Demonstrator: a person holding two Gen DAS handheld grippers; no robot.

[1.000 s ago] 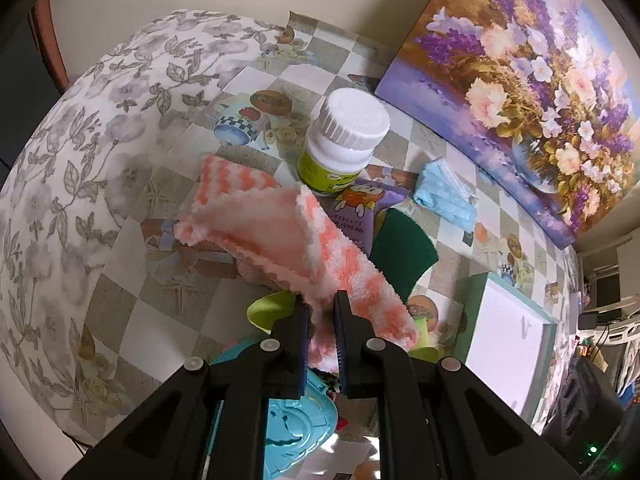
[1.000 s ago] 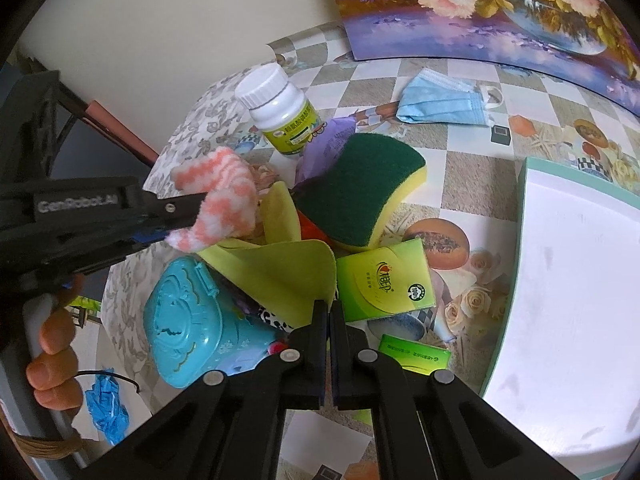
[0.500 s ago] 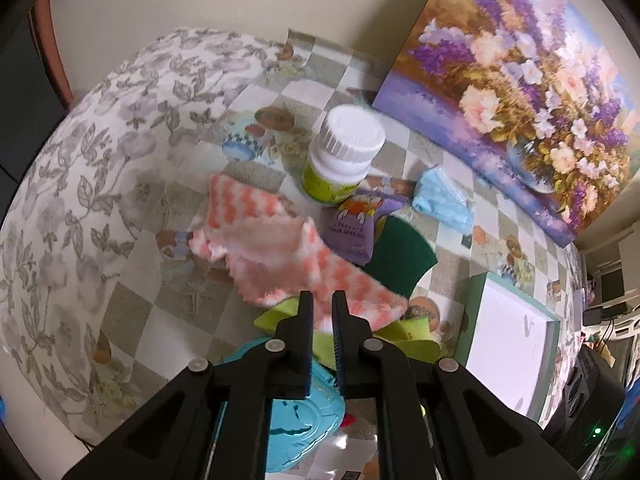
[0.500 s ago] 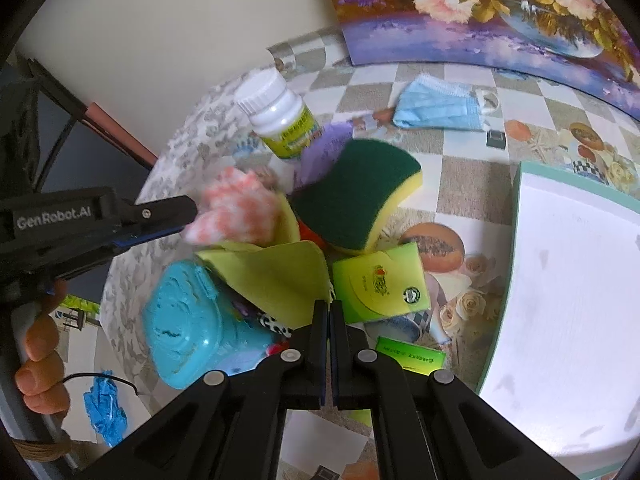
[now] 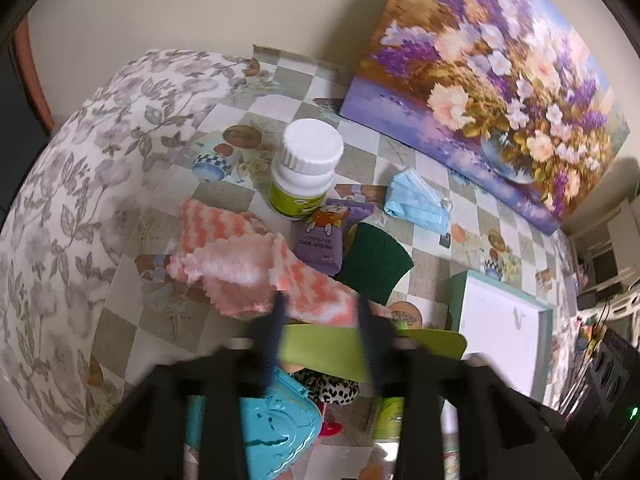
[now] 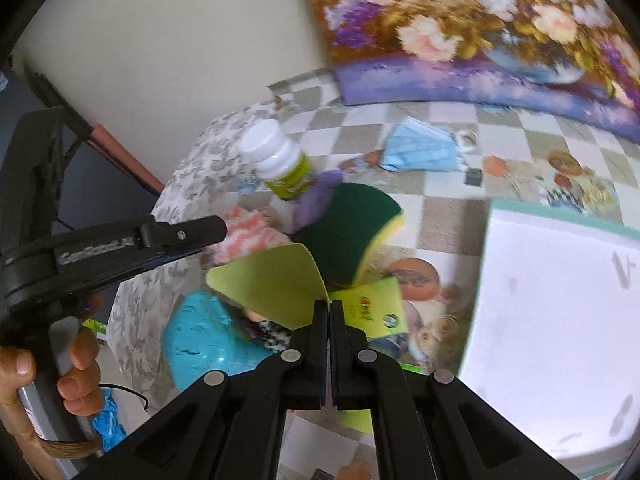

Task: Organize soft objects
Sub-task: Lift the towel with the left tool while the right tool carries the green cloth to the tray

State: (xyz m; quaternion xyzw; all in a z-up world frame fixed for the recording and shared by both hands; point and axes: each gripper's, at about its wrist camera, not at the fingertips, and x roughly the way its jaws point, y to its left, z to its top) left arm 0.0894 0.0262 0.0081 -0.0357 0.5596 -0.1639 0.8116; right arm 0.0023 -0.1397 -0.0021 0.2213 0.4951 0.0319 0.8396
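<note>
My left gripper (image 5: 320, 320) has just been opening: its jaws now stand apart, blurred, with nothing pinched, and the pink-and-white fluffy cloth (image 5: 256, 264) lies beyond the tips on the checked tablecloth (image 5: 120, 340), left of the pile and clear of the pads. A second ago those jaws were clamped on that cloth and held it up; now it rests crumpled, partly folded over itself, just left of the white-capped bottle (image 5: 306, 172) and touching the purple packet (image 5: 324, 240). It looks light, limp and plush, so I judge it will sag and fold wherever it is taken; a pinch at a hem or corner should serve best. Further right sits the green-and-yellow sponge (image 6: 352, 232), springy and easy to squeeze by its edges, and behind it the blue face mask (image 6: 420, 152), flat and flimsy. My right gripper (image 6: 330, 312) is fully closed on an edge of the yellow-green cloth (image 6: 272, 284), which arches stiffly upward over the turquoise box (image 6: 196, 344); compared with a second ago it is lifted higher off the heap. At far right lies the white tray (image 6: 560, 320) with its green rim.
</note>
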